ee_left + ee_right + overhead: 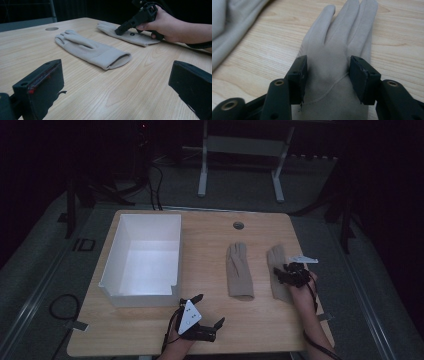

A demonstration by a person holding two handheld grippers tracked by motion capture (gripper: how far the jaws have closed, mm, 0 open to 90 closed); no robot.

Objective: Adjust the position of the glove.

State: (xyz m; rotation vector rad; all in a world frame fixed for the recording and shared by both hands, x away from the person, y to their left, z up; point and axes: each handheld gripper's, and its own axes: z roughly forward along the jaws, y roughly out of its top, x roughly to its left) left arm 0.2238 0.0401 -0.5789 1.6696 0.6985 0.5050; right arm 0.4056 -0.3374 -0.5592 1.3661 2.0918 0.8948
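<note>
Two beige gloves lie flat on the wooden table, fingers pointing away from me. The left glove point(238, 270) point(92, 50) point(229, 25) lies untouched. My right gripper point(278, 274) point(327, 75) is tipped down onto the right glove point(276, 256) point(135, 37) point(337, 37). Its jaws stand partly apart with the glove's palm between them, and I see no fold pinched. A hand holds that gripper point(125, 26) from the right. My left gripper point(210, 309) point(115, 82) rests near the table's front edge, open wide, with bare wood between its jaws.
An open white box point(142, 295) stands on the left half of the table point(260, 320), just beyond my left gripper. A round cable hole point(238, 225) sits near the far edge. Beyond the table stands a white frame point(202, 175) on dark floor.
</note>
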